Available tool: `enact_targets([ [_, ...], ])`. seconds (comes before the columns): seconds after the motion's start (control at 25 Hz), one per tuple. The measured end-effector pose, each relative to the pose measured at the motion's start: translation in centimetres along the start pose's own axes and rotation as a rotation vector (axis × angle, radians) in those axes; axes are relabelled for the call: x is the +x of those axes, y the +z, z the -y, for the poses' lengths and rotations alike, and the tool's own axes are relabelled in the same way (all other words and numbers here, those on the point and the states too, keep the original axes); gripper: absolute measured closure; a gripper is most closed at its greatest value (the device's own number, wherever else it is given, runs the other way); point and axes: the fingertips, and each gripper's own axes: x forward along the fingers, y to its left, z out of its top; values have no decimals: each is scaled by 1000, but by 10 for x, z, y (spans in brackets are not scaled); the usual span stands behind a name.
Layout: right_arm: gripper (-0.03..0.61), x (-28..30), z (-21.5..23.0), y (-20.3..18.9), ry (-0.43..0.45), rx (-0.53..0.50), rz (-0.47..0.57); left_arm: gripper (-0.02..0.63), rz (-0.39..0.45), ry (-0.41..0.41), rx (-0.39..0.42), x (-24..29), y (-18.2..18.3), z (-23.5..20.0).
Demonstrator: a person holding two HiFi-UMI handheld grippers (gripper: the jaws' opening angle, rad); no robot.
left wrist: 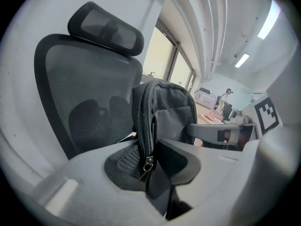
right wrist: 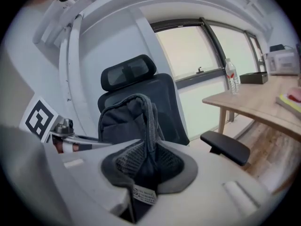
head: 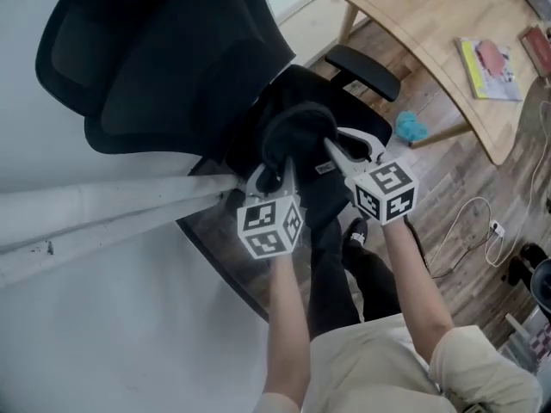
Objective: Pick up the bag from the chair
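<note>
Left gripper view: the left hand-held gripper (left wrist: 153, 160) is clamped on the zipped edge of a dark grey fabric backpack (left wrist: 171, 112), with the metal zip pull (left wrist: 148, 164) right at the pads. Right gripper view: the right hand-held gripper (right wrist: 146, 166) is clamped on a fold of the same backpack's mesh-lined upper edge, and a small pale sewn-in label (right wrist: 143, 195) hangs just below the pads. The backpack hangs between the two hand-held grippers, in front of the backrest of a black mesh office chair (left wrist: 84, 93) with a headrest. No view shows whether its base is clear of the seat. Head view: both forearms reach over the seat. The chair's padded black armrest (head: 366, 69) lies near the right hand-held gripper, and a light wooden worktop (head: 413, 15) stands farther off.

Hazards, as judged:
1. Each grip takes only a thin margin of cloth, so the load could draw the fabric out from between the pads. The left is the likelier to slip, since a zip seam is hard and narrow.
2. Unequal lifting would tip the backpack and throw its weight on one grip.
3. A trailing strap, if one hangs below, could snag the armrest or seat edge and jerk the backpack free.
</note>
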Motion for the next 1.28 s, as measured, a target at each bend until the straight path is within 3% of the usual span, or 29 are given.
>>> enact_targets([
  [0.52, 499, -145, -23, 64, -91, 46, 67, 534, 13, -119, 62, -92, 52, 110],
  [0.88, 499, -216, -32, 100, -144, 8, 123, 535, 51, -166, 122, -134, 85, 166],
  [1.12, 499, -266, -24, 120, -204, -74, 146, 534, 78, -249, 161, -143, 96, 213],
  [1.28, 499, -290, -13, 120, -229, -75, 163, 534, 80, -301, 186, -142, 96, 238],
])
